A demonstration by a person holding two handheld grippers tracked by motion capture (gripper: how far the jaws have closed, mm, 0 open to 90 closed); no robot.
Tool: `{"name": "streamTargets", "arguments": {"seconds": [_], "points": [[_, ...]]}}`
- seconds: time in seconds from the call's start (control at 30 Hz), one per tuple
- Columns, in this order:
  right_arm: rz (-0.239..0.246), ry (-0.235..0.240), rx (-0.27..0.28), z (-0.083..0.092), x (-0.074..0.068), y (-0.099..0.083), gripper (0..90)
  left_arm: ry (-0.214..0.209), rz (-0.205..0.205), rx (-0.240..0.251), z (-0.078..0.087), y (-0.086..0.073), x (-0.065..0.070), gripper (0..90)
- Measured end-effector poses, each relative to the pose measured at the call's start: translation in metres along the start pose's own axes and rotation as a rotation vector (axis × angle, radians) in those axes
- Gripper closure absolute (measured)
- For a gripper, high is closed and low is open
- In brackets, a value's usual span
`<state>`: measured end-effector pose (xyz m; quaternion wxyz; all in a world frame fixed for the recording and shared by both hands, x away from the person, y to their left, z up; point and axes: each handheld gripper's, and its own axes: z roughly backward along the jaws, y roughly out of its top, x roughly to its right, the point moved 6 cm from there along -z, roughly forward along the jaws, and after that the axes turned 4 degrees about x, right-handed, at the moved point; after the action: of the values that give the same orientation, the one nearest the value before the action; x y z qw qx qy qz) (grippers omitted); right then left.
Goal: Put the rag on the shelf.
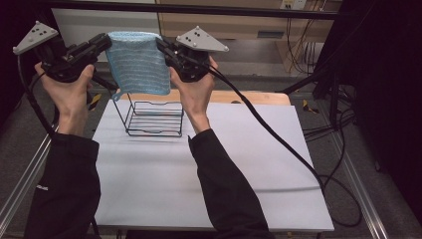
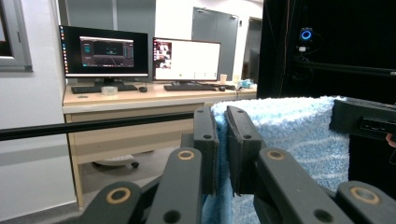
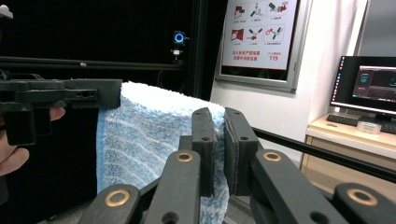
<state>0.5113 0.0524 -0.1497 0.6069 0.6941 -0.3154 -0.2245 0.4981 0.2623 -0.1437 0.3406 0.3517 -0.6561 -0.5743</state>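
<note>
the left gripper (image 1: 105, 44) and right gripper (image 1: 161, 46) each pinch a top corner of the blue towel (image 1: 138, 62), stretched between them above the wire rack (image 1: 153, 118).

Lt-blue towel (image 1: 138, 62) w/ pale stripes, black wire rack (image 1: 153, 118) at 6 o'clock, white table (image 1: 239, 164).

a pale wooden desk (image 2: 140, 98) against a white wall (image 2: 32, 93) carries two lit black-framed monitors (image 2: 105, 52), keyboards and a tape roll; a framed red-and-white poster (image 3: 259, 37) hangs nearby.
</note>
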Motion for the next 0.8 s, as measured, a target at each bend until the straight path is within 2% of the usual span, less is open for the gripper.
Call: {"name": "streamTargets", "arguments": {"seconds": [0.07,0.3,0.43,0.53,0.8], "points": [[-0.001,-0.003,0.003,-0.005,0.002,0.002,84.4,0.003,0.009,0.002,-0.003,0.002,-0.004,83.0],[-0.006,-0.008,0.011,-0.023,0.009,0.007,84.3,0.02,-0.016,-0.007,-0.015,0.014,-0.016,83.0],[-0.011,-0.011,0.018,-0.029,0.012,0.009,84.3,0.023,-0.01,-0.012,-0.023,0.018,-0.022,83.0],[-0.009,-0.01,0.013,-0.032,0.013,0.009,84.3,0.026,-0.026,-0.025,-0.03,0.019,-0.026,83.0],[0.007,-0.044,0.002,-0.04,0.026,0.005,84.2,0.019,0.01,-0.021,-0.055,0.012,-0.036,83.0]]}}
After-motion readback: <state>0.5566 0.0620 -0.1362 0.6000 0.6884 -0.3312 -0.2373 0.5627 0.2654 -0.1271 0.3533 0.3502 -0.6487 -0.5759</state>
